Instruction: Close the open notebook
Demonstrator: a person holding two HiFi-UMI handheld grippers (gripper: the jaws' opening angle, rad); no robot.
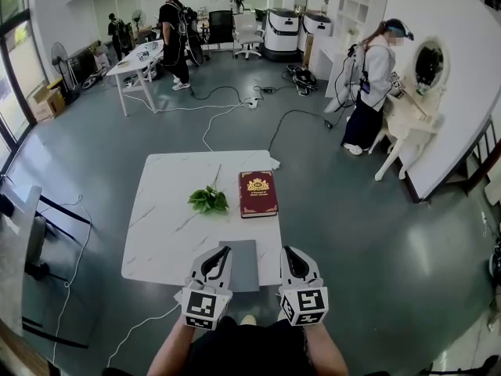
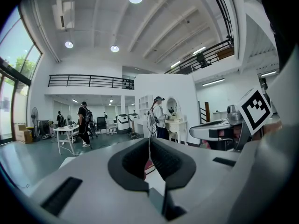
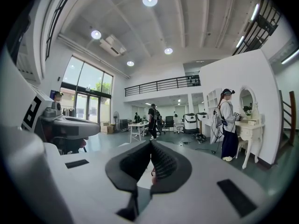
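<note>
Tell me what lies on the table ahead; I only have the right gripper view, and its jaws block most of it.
Observer: In the head view a grey notebook lies at the table's near edge, between the left hand-held gripper and the right hand-held gripper.
Operator: Open or closed?
Observer: It looks closed: only a plain grey cover shows, no pages.
Operator: Anything else there?
Observer: A red book, with a leafy sprig to its left, farther back.
</note>
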